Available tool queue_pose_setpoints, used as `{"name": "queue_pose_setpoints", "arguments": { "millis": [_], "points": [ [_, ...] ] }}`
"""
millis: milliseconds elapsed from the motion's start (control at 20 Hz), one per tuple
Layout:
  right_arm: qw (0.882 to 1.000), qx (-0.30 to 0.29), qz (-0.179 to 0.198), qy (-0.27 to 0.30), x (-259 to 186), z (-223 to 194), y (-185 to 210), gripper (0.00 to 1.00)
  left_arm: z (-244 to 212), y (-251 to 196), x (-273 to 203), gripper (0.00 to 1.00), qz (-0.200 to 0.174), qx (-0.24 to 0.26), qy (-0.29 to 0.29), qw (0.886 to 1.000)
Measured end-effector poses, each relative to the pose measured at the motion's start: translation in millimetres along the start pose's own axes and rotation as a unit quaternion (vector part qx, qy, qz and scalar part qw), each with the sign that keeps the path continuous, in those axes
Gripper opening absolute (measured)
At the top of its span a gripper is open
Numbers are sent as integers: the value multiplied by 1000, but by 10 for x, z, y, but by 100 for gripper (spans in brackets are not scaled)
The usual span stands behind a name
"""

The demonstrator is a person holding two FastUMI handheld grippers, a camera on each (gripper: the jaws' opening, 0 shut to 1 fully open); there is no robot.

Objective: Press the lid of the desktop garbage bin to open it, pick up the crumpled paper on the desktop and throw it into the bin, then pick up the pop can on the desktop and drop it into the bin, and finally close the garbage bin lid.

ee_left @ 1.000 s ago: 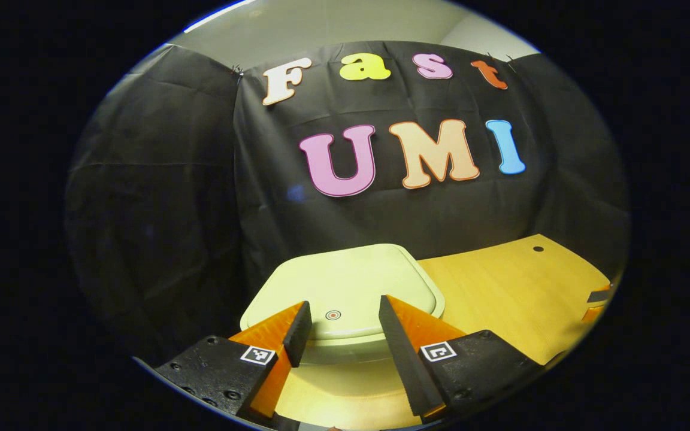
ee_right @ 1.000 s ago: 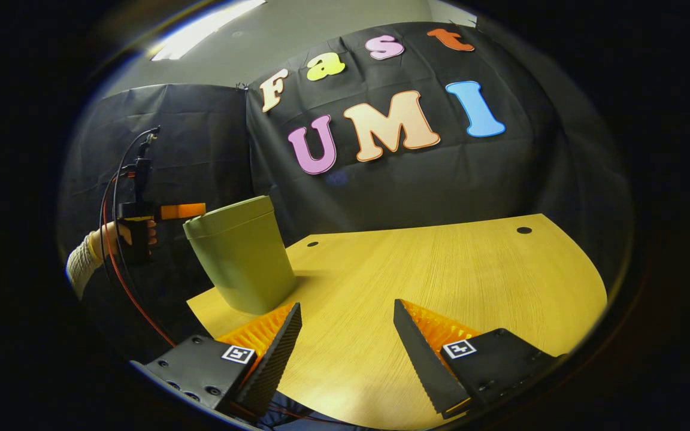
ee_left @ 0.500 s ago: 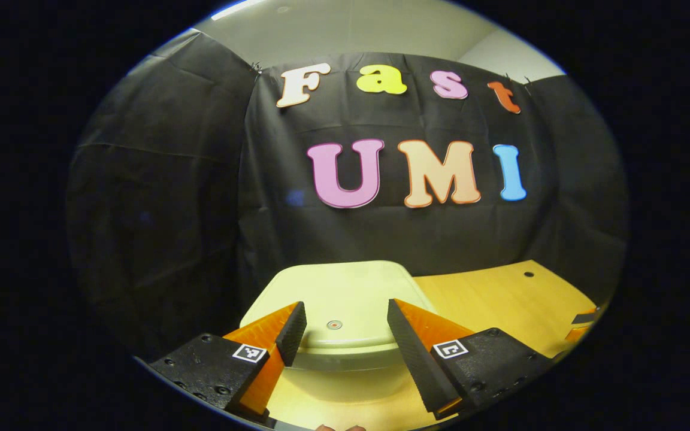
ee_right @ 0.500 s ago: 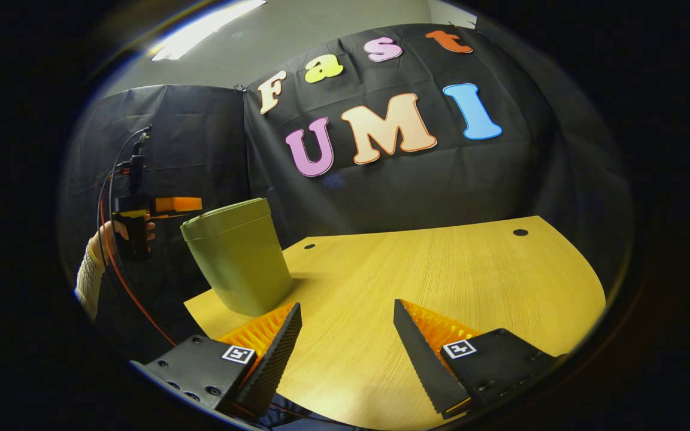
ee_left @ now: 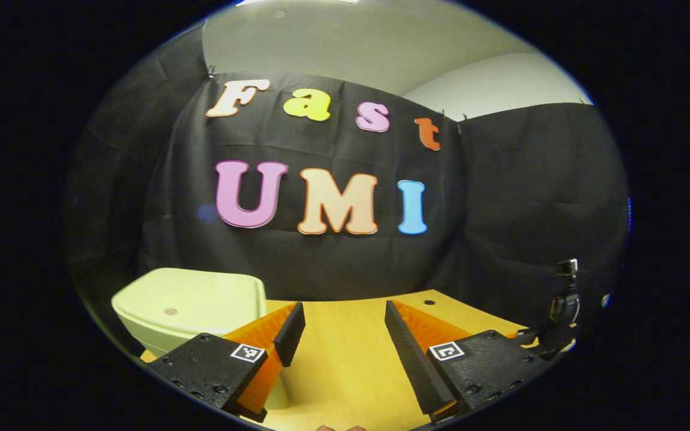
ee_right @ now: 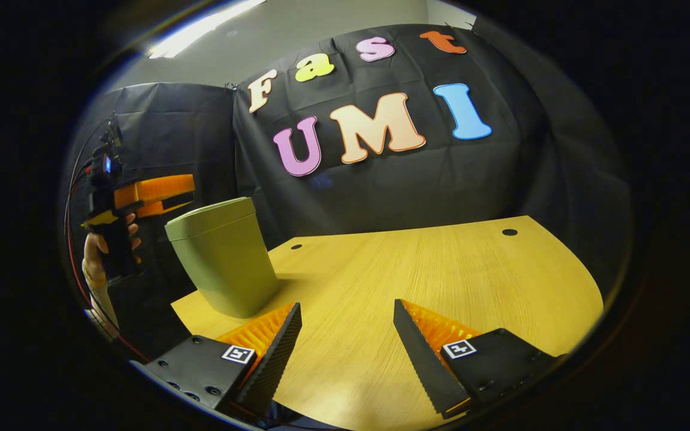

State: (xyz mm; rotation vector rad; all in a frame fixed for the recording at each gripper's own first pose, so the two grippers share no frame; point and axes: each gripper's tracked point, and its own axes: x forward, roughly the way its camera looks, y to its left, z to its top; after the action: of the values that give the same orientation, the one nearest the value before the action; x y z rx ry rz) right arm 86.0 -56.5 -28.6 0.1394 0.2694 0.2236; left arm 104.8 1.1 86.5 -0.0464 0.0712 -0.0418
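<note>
My left gripper (ee_left: 339, 326) and right gripper (ee_right: 348, 326) both hang open and empty. The garbage bin (ee_right: 222, 263) stands at the desktop's (ee_right: 441, 269) left edge, lid (ee_left: 192, 299) down. I judge the task essentially complete.

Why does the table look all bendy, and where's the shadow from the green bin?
Right gripper view: the fisheye lens curves the table's far edge into an arc, and the bin leans. Its shadow lies on the table at its base, toward the wall. A ceiling light glares at top left. Left gripper view: the booth wall bulges the same way, and the bin looks pale and washed out.
</note>
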Motion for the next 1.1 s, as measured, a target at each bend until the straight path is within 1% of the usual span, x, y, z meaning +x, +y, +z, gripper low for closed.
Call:
{"name": "queue_pose_setpoints", "arguments": {
  "millis": [150, 300, 550, 650, 700, 900, 1100],
  "points": [
    [1000, -4, -8, 3, 28, -21, 1, 98, -363, -309, 43, 84, -44, 14, 3, 999],
    [1000, -14, -10, 4, 49, -33, 34, 98, -789, -419, 91, 84, -68, 14, 10, 998],
    [1000, -26, -12, 12, 106, -87, 95, 97, -1274, -264, 11, 85, -77, -5, 36, 996],
    [999, -32, -17, 14, 145, -105, 93, 97, -1318, -263, -27, 86, -85, -15, 37, 996],
    [999, -33, -19, 15, 161, -117, 96, 98, -1322, -250, -33, 88, -87, -17, 35, 995],
    [999, -36, -22, 21, 244, -176, 103, 98, -1377, -163, -63, 89, -79, -3, 25, 997],
    [999, -32, -26, 30, 292, -227, 67, 98, -1504, -215, -75, 89, -91, 18, 37, 995]
  ]
}}
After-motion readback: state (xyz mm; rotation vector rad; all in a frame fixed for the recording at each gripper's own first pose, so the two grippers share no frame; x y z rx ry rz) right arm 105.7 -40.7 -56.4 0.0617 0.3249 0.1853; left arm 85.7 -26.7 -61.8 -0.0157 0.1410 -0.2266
